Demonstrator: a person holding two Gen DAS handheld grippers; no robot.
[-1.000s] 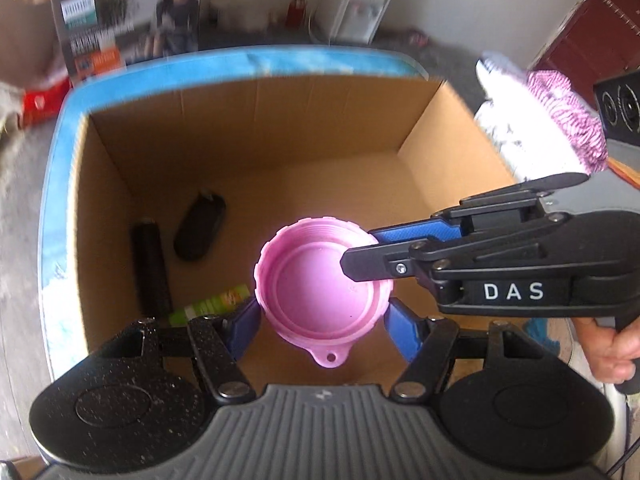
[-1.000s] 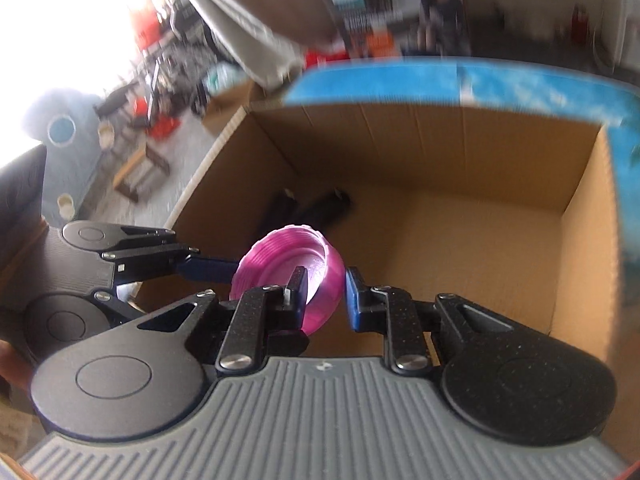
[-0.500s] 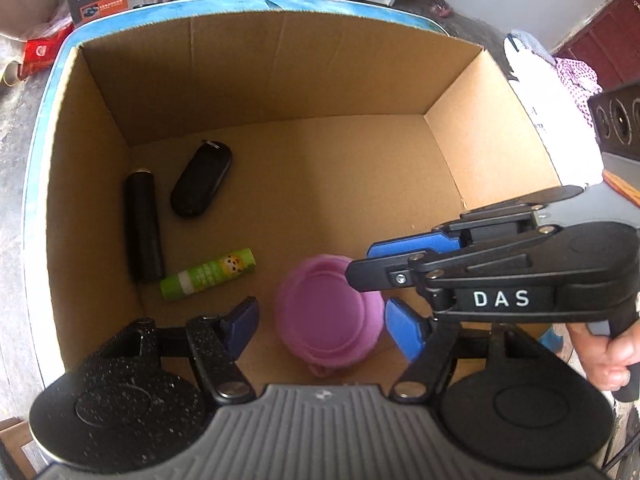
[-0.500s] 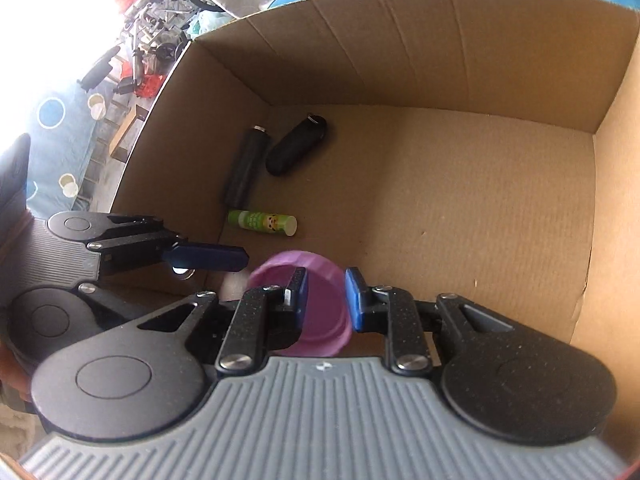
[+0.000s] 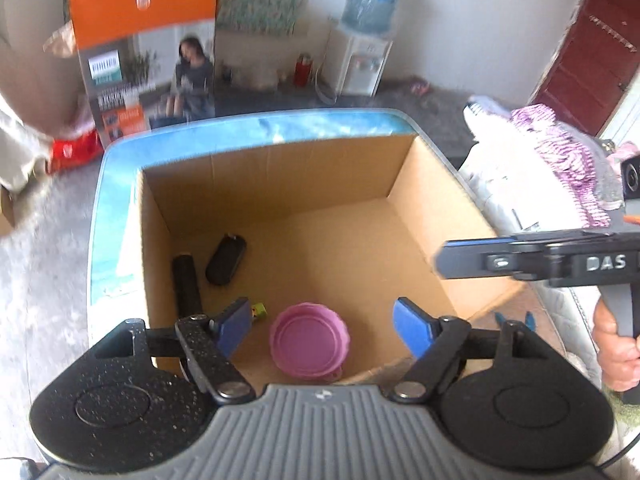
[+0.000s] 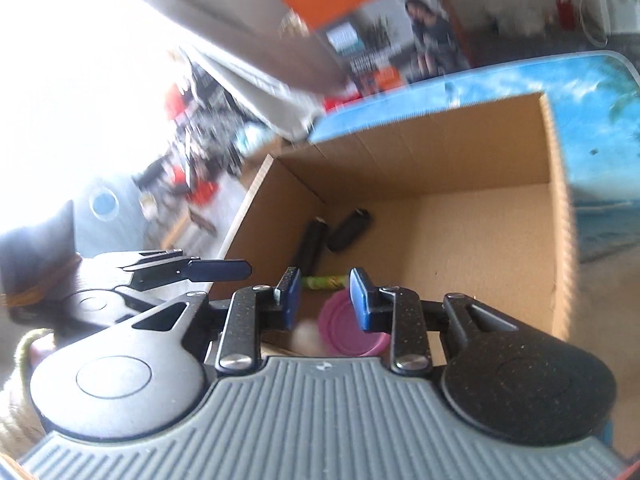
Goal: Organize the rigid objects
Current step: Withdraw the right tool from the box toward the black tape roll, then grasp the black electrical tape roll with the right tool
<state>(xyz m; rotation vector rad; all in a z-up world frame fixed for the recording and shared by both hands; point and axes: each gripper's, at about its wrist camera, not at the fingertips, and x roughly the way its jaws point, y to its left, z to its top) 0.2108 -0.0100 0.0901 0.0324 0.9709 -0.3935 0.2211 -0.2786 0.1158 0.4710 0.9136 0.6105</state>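
**boxwatcher:** ok so where's the pink lid (image 5: 310,336) sitting? I see it flat on the floor of the cardboard box (image 5: 280,184), right up by the near wall, roughly mid-way along that edge.

**gripnerd:** yep, same from the right wrist view, pink lid (image 6: 344,330) down low by the near edge. Nothing's holding it. The left gripper (image 5: 324,326) is above it with its blue pads spread wide on either side, and the jaws are opening. The lid shows between them in the picture but the pads aren't touching it.

**boxwatcher:** and the right gripper (image 6: 325,298)?

**gripnerd:** gap's narrow, but it's opening too, nothing pinched. In the left view it pokes in from the right, over the box's right wall, blurry, with a hand (image 5: 616,344) on the grip.

**boxwatcher:** other stuff in there?

**gripnerd:** left side of the box floor: a black cylinder (image 5: 186,284) lying along the left wall, a black oval thing (image 5: 226,260) just beside it, tilted, toward the far-left corner. Then a green glue stick (image 6: 324,281) nearer the front, mostly hidden behind the left pad in the left view.

**boxwatcher:** box sits on a blue table (image 5: 304,128), the blue rim shows round the far and left sides.

**gripnerd:** and an orange printed carton (image 5: 148,60) stands past the far edge.
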